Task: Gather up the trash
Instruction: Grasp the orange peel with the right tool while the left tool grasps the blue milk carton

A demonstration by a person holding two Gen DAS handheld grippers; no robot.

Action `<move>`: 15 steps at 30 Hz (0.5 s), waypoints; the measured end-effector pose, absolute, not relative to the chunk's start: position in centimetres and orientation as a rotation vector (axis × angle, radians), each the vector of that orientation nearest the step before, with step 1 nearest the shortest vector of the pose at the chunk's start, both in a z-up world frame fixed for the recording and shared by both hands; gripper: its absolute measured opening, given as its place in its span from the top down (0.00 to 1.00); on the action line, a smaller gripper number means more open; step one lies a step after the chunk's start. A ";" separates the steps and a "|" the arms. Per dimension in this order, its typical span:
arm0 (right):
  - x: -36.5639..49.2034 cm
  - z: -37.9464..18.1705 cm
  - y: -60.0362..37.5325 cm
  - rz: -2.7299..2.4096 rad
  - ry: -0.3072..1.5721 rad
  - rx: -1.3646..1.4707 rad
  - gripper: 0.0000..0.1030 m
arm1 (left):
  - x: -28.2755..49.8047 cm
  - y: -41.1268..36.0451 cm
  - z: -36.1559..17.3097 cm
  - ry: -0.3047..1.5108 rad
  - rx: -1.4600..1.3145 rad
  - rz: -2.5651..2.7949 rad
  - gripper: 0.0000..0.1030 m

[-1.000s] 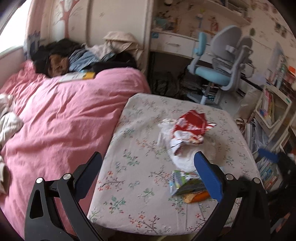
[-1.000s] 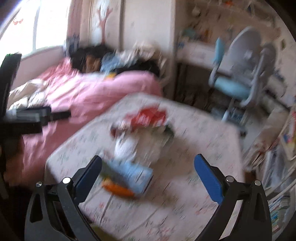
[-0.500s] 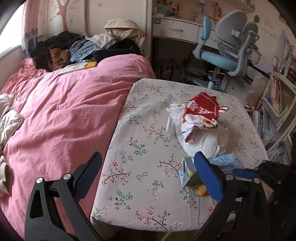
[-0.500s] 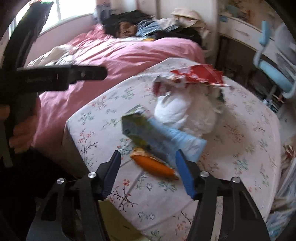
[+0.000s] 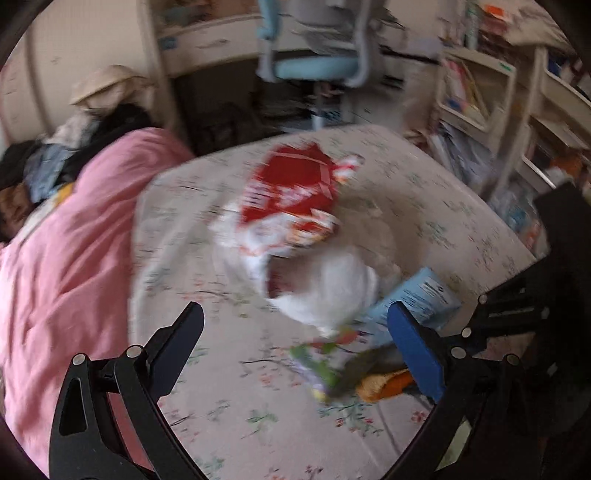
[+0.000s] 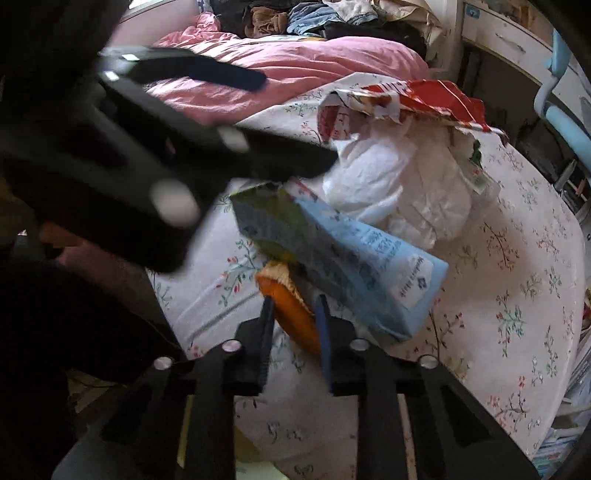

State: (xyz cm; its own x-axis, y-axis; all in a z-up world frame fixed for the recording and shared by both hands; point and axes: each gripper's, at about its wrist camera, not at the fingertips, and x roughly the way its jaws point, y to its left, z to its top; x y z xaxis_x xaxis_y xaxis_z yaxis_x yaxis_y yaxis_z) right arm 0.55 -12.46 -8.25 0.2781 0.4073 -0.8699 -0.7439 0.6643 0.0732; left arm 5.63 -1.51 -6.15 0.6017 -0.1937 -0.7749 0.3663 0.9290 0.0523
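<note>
Pink bedding [image 5: 62, 266] lies left of the floral-covered table [image 5: 236, 413], where the left gripper [image 5: 295, 343] hangs with jaws spread wide, grasping nothing. Rightward, a white bag [image 6: 399, 184] under a red wrapper [image 6: 439, 99] adjoins a blue packet [image 6: 354, 258]; the right gripper [image 6: 293, 332] pinches an orange wrapper [image 6: 291, 314].

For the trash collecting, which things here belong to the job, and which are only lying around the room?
Belong to the job:
orange wrapper, between the fingers of the right gripper
blue packet
white plastic bag
red wrapper
left gripper, open above the table

Just lying about:
pink blanket
pile of clothes
blue chair
flowered tablecloth
</note>
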 end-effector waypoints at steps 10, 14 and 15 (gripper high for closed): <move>0.7 -7.7 -20.9 0.619 1.078 -0.299 0.85 | 3.1 -4.7 -7.8 1.022 0.300 -0.544 0.23; 0.5 -7.7 -22.0 0.608 1.073 -0.284 0.86 | 2.9 -4.5 -6.2 0.922 0.334 -0.483 0.22; 0.5 -7.7 -21.9 0.608 1.069 -0.294 0.86 | 3.3 -4.6 -6.1 0.919 0.316 -0.472 0.22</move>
